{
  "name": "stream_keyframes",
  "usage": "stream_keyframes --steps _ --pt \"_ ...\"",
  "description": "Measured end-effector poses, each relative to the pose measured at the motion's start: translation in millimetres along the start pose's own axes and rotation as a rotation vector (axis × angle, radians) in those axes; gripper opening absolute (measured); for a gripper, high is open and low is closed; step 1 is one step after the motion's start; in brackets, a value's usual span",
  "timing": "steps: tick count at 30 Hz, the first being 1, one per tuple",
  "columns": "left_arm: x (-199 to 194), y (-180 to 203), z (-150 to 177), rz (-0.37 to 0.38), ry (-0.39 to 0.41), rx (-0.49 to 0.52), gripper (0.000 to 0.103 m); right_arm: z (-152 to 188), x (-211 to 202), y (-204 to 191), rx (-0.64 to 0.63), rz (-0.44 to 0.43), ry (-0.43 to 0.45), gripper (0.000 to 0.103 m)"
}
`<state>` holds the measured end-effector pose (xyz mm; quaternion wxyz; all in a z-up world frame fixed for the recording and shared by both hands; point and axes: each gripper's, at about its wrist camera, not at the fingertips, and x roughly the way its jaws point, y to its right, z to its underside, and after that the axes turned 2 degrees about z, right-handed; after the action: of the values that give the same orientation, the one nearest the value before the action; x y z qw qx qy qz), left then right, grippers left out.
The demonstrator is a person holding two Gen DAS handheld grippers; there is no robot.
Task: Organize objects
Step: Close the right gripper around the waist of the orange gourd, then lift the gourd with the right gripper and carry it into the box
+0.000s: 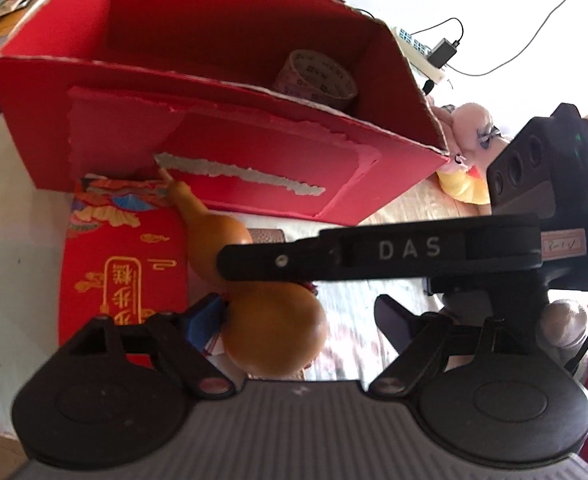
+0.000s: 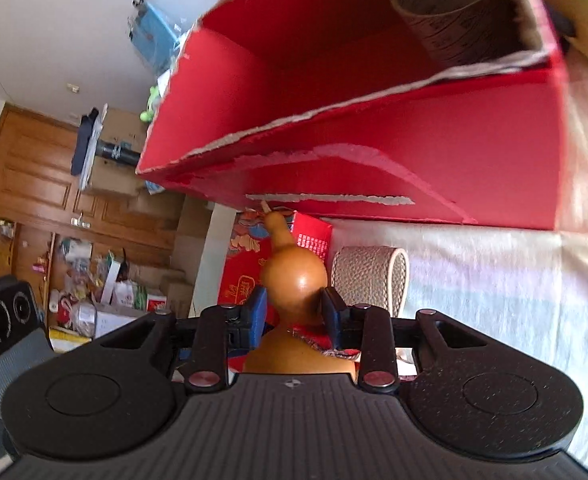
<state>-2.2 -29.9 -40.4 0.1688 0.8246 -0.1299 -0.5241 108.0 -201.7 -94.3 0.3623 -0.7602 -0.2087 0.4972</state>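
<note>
1 gourd [image 2: 294,276] clamped, right tongs [image 2: 294,314] | left tongs [image 1: 301,320] apart | 1 box [image 1: 222,80], 1 tape roll [image 1: 313,78]

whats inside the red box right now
A roll of printed tape lies in one end of the red box. The rest of the visible floor looks bare, but the near wall hides the strip just behind it.

Both wrist views look forward, close over their tools, sharing the red box [image 1: 222,80] (torn front) and gourd [image 2: 294,272].
</note>
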Motion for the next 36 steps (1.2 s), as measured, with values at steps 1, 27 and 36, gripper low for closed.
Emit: stream_keyframes --steps 1,27,36 --pt "1.1 -0.4 -1.2 -0.002 -0.001 0.006 0.082 -0.3 0.0 0.7 0.001 -0.004 -0.005 0.036" --pt "-33.0 34.4 -5.8 -0.032 -0.023 0.178 0.058 14.9 -61.8 7.6 0.080 -0.178 0.015 0.036" --pt "-87.9 86.9 -30.9 0.009 0.121 0.352 0.058 1.4 -121.3 -45.0 -0.009 -0.183 0.206 0.035"
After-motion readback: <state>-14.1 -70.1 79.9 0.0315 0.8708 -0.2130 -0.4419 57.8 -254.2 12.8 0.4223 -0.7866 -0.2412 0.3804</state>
